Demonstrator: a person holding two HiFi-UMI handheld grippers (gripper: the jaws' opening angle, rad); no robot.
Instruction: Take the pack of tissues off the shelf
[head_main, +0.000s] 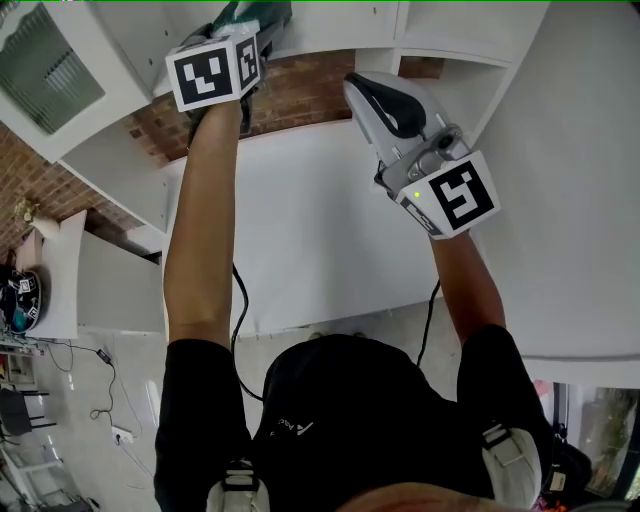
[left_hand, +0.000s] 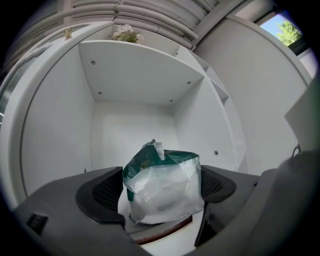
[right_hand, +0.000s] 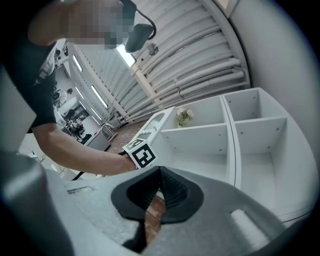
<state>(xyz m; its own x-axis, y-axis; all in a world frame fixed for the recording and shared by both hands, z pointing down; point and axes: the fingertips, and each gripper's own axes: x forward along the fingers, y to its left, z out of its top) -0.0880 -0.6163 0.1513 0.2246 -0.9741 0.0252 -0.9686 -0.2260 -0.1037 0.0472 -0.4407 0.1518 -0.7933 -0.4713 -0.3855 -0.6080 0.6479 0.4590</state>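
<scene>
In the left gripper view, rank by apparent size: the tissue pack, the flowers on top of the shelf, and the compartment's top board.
1-2. Unranked: top board and tissue pack look about alike, and the pack sits nearer the camera.
3. flowers, clearly smallest.

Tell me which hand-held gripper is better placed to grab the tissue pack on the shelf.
Left. The left hand-held gripper reaches into the shelf compartment, jaws open on either side of the tissue pack. The right hand-held gripper is shut, empty, held outside it.

The right gripper (right_hand: 159, 192) had its jaws closed, empty; the left gripper (right_hand: 141, 154) was at the white shelf (right_hand: 200, 131)
</scene>
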